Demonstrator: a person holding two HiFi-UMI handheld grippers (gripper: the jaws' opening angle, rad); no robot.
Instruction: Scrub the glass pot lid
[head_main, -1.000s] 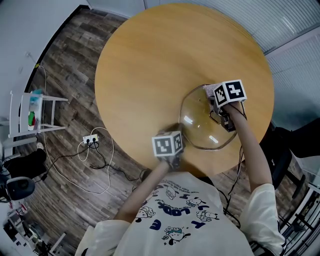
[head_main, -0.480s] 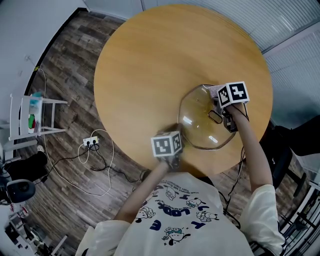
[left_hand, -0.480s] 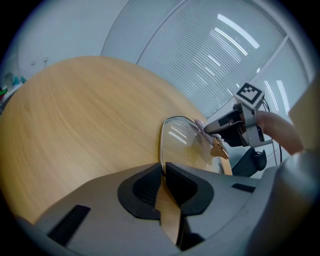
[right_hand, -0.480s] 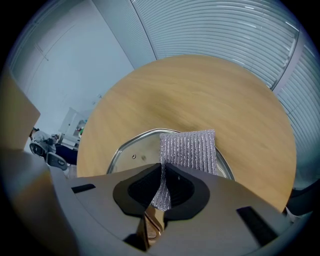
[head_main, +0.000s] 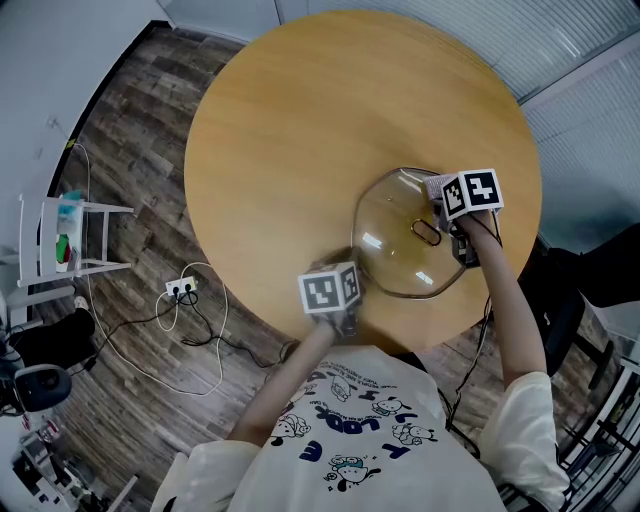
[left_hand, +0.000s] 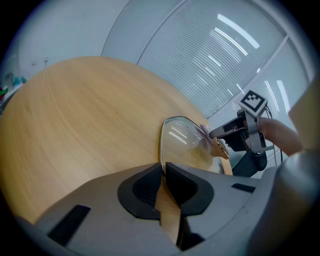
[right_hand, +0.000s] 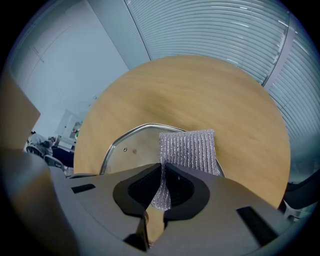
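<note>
- Left gripper is closed on the metal rim of the domed glass pot lid.
- Right gripper clamps a ribbed, silvery scrub cloth against that lid.
- A round wooden table lies beneath the lid.

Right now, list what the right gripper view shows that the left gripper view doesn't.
Only the right gripper view: the right gripper with its fingers shut on the silver scrubbing pad, which lies over the rim of the glass pot lid. Only the left gripper view: the left gripper pinching the lid's near edge, plus the right gripper's marker cube and the hand holding it. Both: the lid, the round wooden table and the window blinds.
</note>
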